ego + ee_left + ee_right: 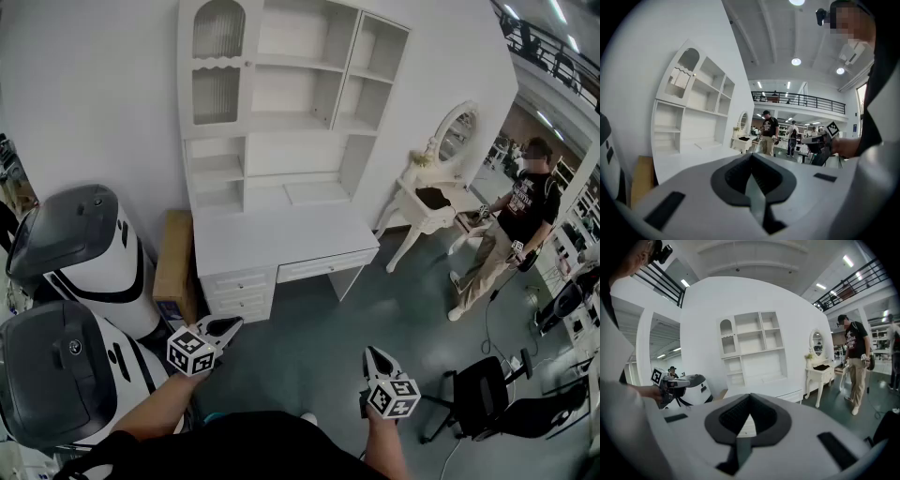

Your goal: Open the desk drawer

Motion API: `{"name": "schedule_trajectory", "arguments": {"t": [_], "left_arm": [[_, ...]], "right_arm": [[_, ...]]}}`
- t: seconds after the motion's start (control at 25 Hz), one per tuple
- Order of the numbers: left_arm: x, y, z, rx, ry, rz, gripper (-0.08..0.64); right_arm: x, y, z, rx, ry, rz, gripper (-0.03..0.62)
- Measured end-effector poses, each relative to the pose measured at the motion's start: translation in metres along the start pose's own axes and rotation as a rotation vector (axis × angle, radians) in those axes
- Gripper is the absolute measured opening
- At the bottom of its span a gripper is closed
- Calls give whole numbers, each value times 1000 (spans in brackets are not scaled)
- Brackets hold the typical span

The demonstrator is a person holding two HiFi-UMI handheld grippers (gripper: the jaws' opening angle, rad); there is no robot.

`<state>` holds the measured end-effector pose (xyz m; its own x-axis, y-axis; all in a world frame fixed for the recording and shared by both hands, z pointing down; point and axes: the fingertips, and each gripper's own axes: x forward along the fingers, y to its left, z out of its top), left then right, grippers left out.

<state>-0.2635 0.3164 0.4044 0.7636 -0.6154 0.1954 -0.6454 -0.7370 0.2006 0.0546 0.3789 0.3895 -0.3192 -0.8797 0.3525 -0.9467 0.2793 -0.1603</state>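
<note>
You're just starting. The flat white drawer (323, 265) sits shut under the worktop of the tall white wooden desk (281, 234), far ahead of you. Your left claw (230, 326) and right claw (373, 354) are closed and empty. Next, I think, you should walk up to the desk and open one claw.

**Clear floor up to the desk front**

Bare grey floor (314, 323) lies open between the left claw (232, 323), the right claw (373, 352) and the white desk (281, 234). White machines (89, 248) and a cardboard box (175, 253) crowd the left side. A black chair (483, 389) stands at the right.
</note>
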Motion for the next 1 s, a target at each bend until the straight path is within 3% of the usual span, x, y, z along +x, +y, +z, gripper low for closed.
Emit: {"name": "schedule_trajectory", "arguments": {"t": [0.2, 0.56, 1.0], "left_arm": [[-12, 14, -3, -47, -8, -3, 9], [-26, 24, -3, -47, 0, -5, 9], [-2, 43, -7, -73, 22, 10, 9]], "right_arm": [[7, 14, -4, 3, -7, 5, 2], [4, 17, 1, 32, -29, -18, 2], [41, -10, 10, 59, -37, -4, 2]]}}
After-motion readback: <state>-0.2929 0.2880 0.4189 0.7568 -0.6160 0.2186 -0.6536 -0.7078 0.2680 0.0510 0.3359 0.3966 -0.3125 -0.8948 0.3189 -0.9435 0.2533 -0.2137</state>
